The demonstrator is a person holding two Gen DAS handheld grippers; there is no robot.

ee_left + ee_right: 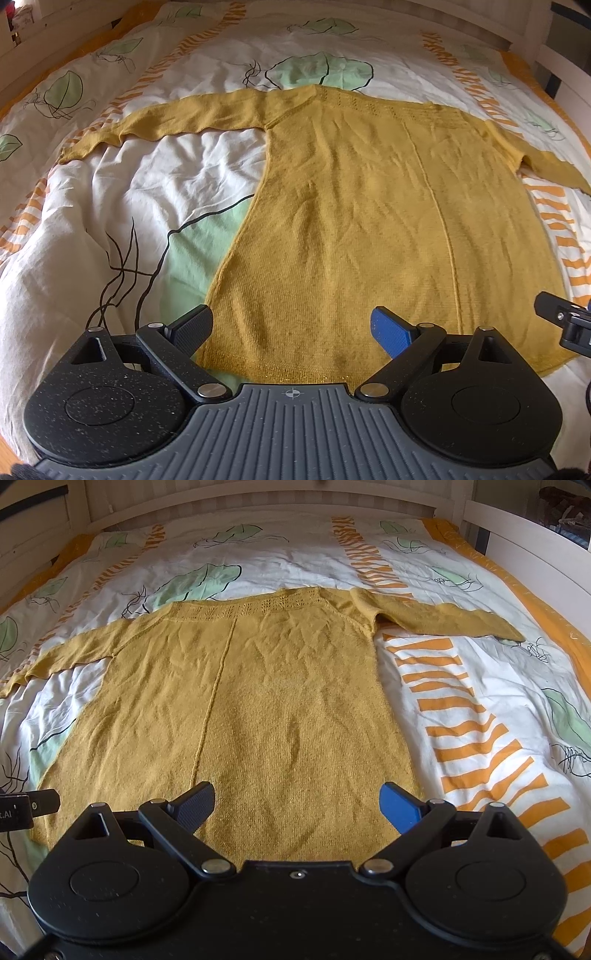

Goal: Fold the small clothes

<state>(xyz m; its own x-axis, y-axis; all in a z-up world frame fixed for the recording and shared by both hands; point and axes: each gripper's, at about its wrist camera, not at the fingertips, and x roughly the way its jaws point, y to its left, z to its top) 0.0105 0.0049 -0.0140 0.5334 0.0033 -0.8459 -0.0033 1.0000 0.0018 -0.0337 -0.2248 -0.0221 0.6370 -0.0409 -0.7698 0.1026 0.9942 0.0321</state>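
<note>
A mustard-yellow knit sweater (354, 206) lies flat on the bed, hem towards me, both sleeves spread out sideways. It also shows in the right wrist view (258, 701). My left gripper (291, 326) is open and empty, hovering over the hem near the sweater's left bottom corner. My right gripper (297, 801) is open and empty over the hem near the right bottom corner. The left sleeve (159, 122) stretches far left; the right sleeve (436, 618) stretches right. Each gripper's tip shows at the other view's edge.
The bed is covered by a white duvet (110, 192) with green leaves and orange stripes, somewhat wrinkled. A white wooden bed frame (258, 502) rises at the far end and along the right side (535, 546).
</note>
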